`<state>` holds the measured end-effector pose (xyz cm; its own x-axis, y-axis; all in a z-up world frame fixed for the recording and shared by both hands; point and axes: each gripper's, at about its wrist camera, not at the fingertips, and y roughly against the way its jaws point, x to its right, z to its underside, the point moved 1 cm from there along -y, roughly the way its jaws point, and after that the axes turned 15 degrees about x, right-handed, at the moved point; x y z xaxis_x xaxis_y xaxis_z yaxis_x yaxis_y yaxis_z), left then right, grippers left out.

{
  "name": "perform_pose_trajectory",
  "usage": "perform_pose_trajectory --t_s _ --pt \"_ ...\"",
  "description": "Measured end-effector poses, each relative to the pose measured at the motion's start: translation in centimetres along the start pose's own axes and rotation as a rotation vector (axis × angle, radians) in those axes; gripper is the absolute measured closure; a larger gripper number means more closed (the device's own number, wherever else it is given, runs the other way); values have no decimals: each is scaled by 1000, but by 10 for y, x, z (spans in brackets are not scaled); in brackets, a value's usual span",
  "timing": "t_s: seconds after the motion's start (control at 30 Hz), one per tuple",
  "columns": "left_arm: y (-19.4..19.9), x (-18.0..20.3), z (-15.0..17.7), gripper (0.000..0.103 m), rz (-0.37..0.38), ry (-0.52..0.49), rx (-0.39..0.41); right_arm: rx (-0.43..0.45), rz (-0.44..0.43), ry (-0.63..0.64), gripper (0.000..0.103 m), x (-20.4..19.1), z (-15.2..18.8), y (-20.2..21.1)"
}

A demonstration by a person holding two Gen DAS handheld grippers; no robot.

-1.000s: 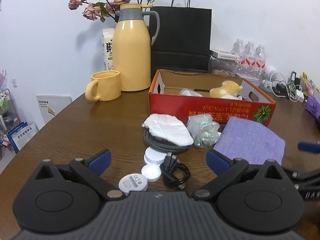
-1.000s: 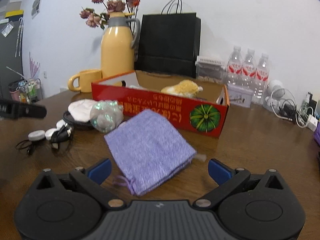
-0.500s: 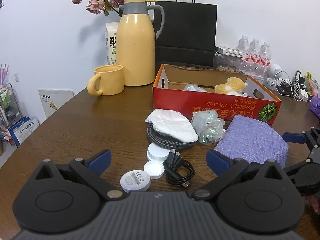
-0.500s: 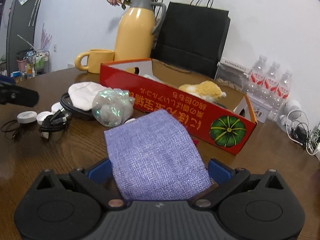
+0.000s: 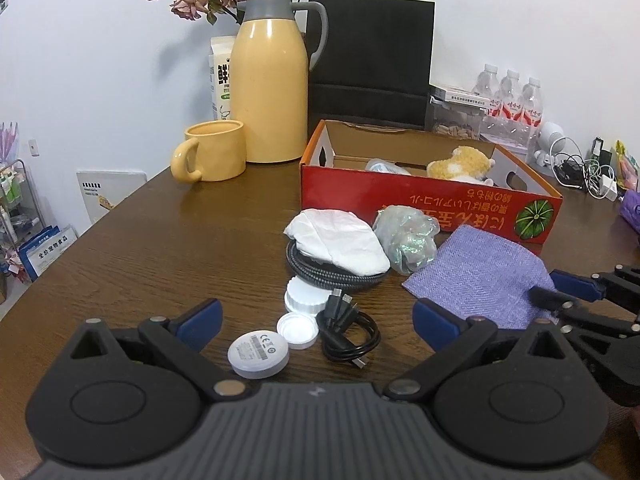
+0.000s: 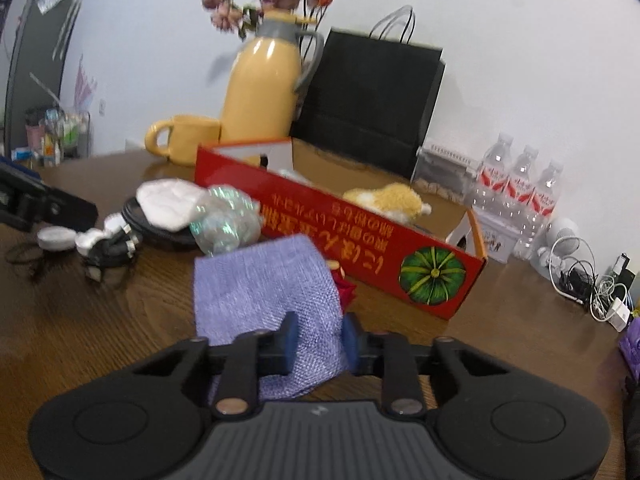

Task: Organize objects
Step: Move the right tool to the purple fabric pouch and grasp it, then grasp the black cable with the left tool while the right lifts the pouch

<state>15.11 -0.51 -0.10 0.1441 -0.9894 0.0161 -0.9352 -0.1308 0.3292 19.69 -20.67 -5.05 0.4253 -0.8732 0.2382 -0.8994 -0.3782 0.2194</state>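
Purple woven pouch (image 6: 266,300): lies on the brown table (image 5: 160,248), in front of the red cardboard box (image 6: 360,224), its near end raised off the wood. The right gripper (image 6: 318,338) has just been closing, and its blue pads now pinch the pouch's near edge between them; the cloth bunches at the pinch. In the left wrist view the same gripper (image 5: 548,290) comes in from the right and meets the pouch (image 5: 476,276) at its right corner.

Left gripper (image 5: 316,314): jaws stand wide apart, nothing between the pads. It hovers above the table over a white round disc (image 5: 259,354), a small white cap (image 5: 298,331) and a coiled black cable (image 5: 348,338), well to the left of the pouch.

Just beside the pouch's far left corner sits a crumpled clear wrapper (image 5: 406,238), touching a white cloth (image 5: 340,246) that rests on a coiled grey cord (image 5: 320,272). Inside the box lies a yellow plush toy (image 6: 386,200). Behind the box stand a yellow jug (image 5: 270,84), a yellow mug (image 5: 212,156) and a black paper bag (image 5: 372,60).
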Motion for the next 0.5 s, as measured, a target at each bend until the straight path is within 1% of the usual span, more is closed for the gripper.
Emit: perform_pose_trajectory --t_s 0.03,0.07,0.23,0.33,0.4,0.5 --pt "0 -1 0 0 -2 1 0 22 7 -1 92 0 -1 4" --pt "1 -2 -1 0 -3 2 0 40 11 -6 93 0 -2 7" --pt "2 -5 -1 0 -9 11 -1 112 -2 -65 95 6 -7 20" --pt "2 -6 0 0 -11 16 0 153 -17 -128 98 13 -11 29" --pt "3 -7 0 0 -8 17 4 180 -48 -180 99 17 -14 37" --pt "3 -9 0 0 -12 20 5 225 -47 -223 99 21 -16 47"
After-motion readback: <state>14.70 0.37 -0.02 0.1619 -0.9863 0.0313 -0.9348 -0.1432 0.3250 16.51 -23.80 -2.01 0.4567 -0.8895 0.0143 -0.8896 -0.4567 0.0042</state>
